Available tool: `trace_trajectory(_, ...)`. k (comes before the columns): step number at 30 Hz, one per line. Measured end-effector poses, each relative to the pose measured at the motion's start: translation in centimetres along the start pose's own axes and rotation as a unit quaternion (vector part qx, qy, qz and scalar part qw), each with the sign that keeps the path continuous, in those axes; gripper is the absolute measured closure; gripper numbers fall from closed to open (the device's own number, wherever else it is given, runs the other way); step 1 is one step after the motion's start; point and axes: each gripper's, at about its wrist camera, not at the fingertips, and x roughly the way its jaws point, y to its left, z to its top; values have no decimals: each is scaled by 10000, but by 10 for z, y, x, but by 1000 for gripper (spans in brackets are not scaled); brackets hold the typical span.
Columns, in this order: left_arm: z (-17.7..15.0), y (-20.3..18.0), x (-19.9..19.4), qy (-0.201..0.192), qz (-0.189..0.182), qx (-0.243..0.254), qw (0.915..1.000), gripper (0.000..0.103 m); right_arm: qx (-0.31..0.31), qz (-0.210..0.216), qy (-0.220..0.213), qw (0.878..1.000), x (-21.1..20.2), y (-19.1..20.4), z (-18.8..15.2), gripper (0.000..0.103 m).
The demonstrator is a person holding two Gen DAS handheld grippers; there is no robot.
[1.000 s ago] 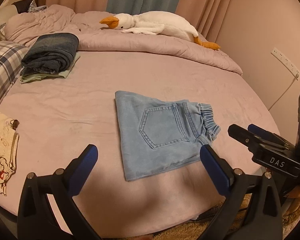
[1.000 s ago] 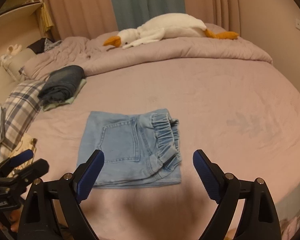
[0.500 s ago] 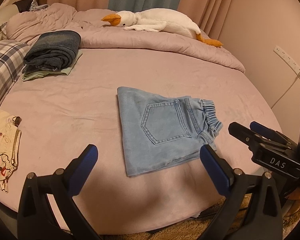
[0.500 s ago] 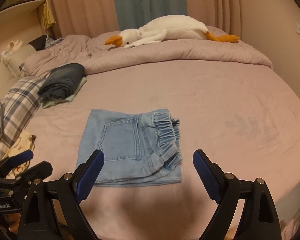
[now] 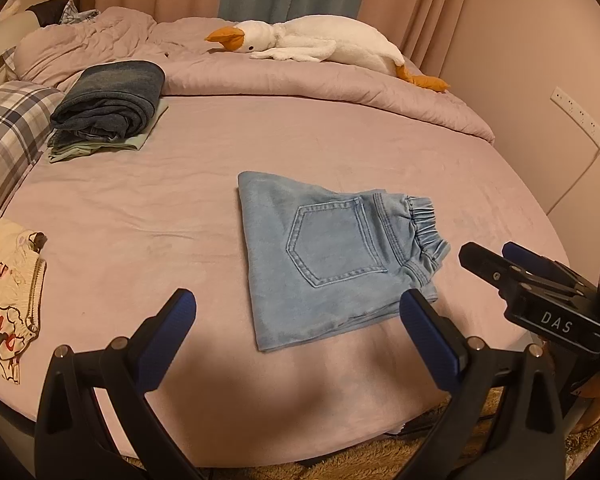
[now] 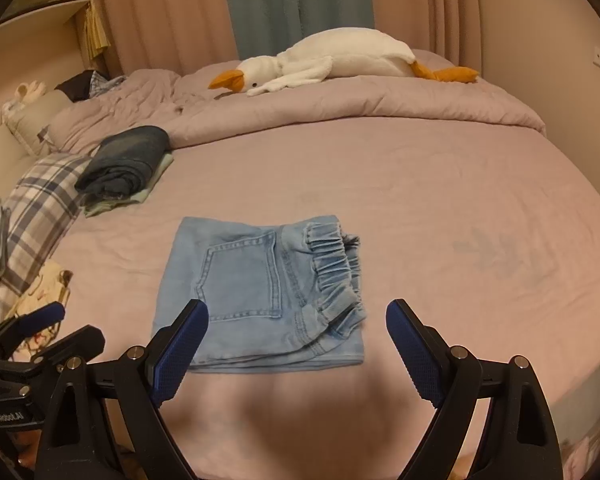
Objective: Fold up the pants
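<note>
Right wrist view shows the pale denim pants (image 6: 260,292) folded compactly mid-bed (image 6: 420,208), limp yet thick at the elastic waistband, best pinched along a folded edge, while right gripper (image 6: 296,348) and left gripper (image 5: 296,336) hover wide apart, empty.

Bedroom under warm, dim light. A bed (image 6: 420,184) with a mauve sheet fills the view; a rolled quilt (image 6: 340,108) lies along its far edge. Pink curtains (image 6: 160,12) flank a teal curtain (image 6: 292,0). Beige wall (image 5: 520,40) at right carries a socket strip (image 5: 578,114); shaggy rug (image 5: 340,460) below.
</note>
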Motion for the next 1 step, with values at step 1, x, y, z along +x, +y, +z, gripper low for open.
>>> trace_trajectory(1,0,0,0,-1,2,-3,10000,1,-2,1,3,10000,0,0,0,13)
